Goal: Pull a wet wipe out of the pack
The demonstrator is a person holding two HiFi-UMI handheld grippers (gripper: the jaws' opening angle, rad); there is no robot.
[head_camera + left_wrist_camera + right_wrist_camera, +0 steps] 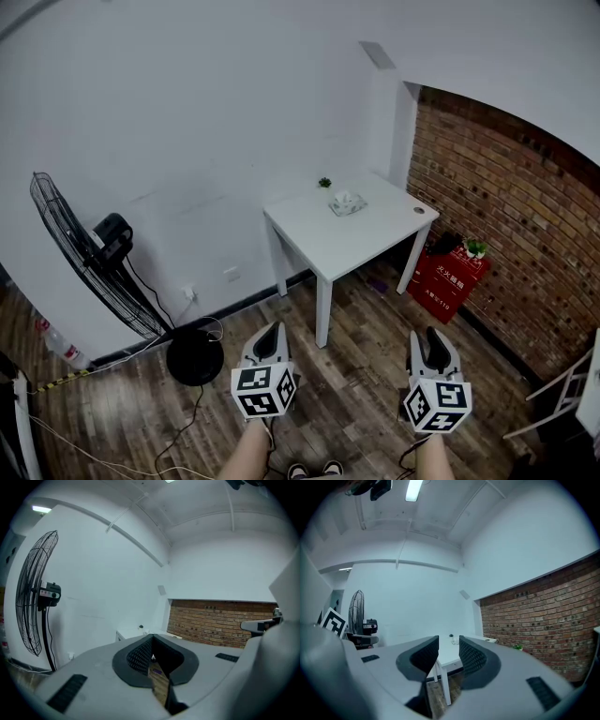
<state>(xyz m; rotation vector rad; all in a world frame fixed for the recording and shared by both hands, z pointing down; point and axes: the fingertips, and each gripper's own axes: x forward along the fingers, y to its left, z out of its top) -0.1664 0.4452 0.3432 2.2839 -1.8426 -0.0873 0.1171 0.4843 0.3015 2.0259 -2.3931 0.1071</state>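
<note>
Near the white table's (361, 246) far edge lies the wet wipe pack (347, 202), unreached; left gripper (271, 330) pinched together, right gripper (434, 335) parted and empty, so approach likely comes next.

I see open wooden floor (356, 375) before the counter (375, 234), its near edge unblocked. Left of the counter stands a fan (89, 253); right of it a red box (448, 278) and brick wall (511, 206) close in. A wipe pack (347, 202) and plant (324, 183) occupy its far side.
</note>
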